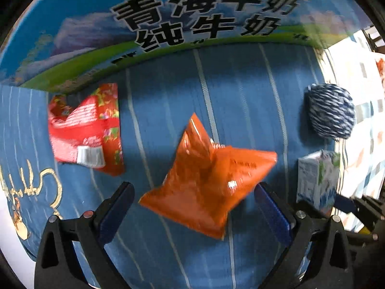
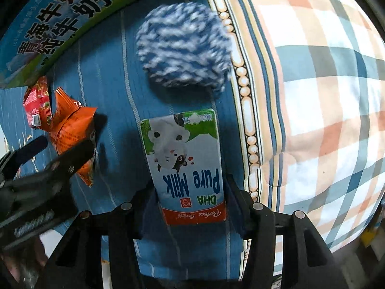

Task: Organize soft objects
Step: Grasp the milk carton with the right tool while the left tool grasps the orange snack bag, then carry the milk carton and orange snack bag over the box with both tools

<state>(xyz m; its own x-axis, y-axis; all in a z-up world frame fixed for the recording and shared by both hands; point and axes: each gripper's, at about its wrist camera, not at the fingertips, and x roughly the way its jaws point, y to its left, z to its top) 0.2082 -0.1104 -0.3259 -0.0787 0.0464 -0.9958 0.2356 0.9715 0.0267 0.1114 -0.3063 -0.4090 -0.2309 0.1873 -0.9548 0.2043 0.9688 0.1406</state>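
Observation:
An orange snack packet (image 1: 209,175) lies on the blue striped sheet (image 1: 168,91) between the fingers of my left gripper (image 1: 194,187), which is open and points straight down. Its right finger (image 1: 269,204) is at the packet's corner, while the left finger stands clear of it. My right gripper (image 2: 190,185) is shut on a small "Pure Milk" carton (image 2: 185,159), with pads on both sides of it. The carton (image 1: 317,180) also shows at the right of the left wrist view. A blue-and-white yarn ball (image 2: 182,45) lies just beyond it. A red snack packet (image 1: 86,127) lies to the left.
A large blue and green milk box (image 1: 144,24) with black Chinese lettering stands along the far side of the sheet. A plaid quilt (image 2: 324,96) in white, orange and blue rises on the right. The left gripper's black arm (image 2: 48,163) crosses the right wrist view's left side.

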